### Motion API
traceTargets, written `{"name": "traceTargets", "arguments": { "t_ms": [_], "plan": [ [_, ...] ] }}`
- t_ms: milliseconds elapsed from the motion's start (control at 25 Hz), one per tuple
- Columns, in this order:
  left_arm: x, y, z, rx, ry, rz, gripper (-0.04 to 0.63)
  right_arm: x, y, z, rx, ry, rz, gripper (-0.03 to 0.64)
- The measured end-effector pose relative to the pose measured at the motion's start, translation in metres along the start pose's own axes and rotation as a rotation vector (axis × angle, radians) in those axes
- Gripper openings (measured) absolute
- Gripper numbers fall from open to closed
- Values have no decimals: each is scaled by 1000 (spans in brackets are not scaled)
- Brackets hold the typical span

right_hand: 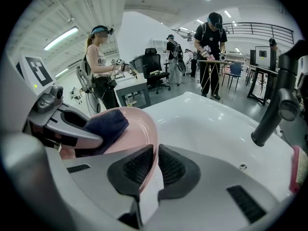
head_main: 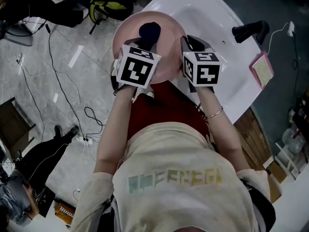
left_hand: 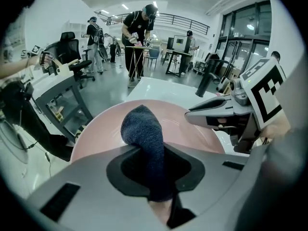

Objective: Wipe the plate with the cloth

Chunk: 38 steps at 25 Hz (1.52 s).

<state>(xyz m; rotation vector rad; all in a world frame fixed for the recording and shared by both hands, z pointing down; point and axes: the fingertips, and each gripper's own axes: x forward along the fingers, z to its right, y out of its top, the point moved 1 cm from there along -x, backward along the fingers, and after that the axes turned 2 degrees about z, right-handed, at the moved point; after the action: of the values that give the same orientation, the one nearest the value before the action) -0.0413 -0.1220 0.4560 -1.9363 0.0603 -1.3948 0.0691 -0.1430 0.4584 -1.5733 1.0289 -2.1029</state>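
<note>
**Both grippers engaged at the pink plate [head_main: 169,29], upper centre of the head view.**

The left gripper [head_main: 147,42] has its jaws clamped on a dark blue cloth [head_main: 150,31]. The cloth's bunched end lies against the plate's inner face. The right gripper [head_main: 186,47] has its jaws closed on the plate's right rim, at the left edge of the white sink [head_main: 212,23]. A black faucet [head_main: 251,31] stands at the upper right, and a pink sponge [head_main: 261,69] lies just below it.
</note>
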Motion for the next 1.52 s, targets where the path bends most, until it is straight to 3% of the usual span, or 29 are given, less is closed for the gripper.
{"name": "traceTargets", "arguments": {
  "t_ms": [600, 920, 1040, 1240, 1520],
  "plan": [
    [-27, -19, -49, 48, 174, -61, 80, -8, -5, -2, 2, -18, -2, 55],
    [-57, -7, -67, -2, 243, 34, 80, -6, -4, 0, 5, -28, 0, 55],
    [-65, 6, -52, -20, 182, 86, 80, -5, -4, 2, 11, -31, 0, 55],
    [-55, 22, -3, -94, -26, 133, 80, -4, -5, 4, 17, -34, -2, 55],
    [-26, 15, 65, -112, -250, 71, 80, -4, -4, 1, 14, -43, 1, 55]
  ]
}}
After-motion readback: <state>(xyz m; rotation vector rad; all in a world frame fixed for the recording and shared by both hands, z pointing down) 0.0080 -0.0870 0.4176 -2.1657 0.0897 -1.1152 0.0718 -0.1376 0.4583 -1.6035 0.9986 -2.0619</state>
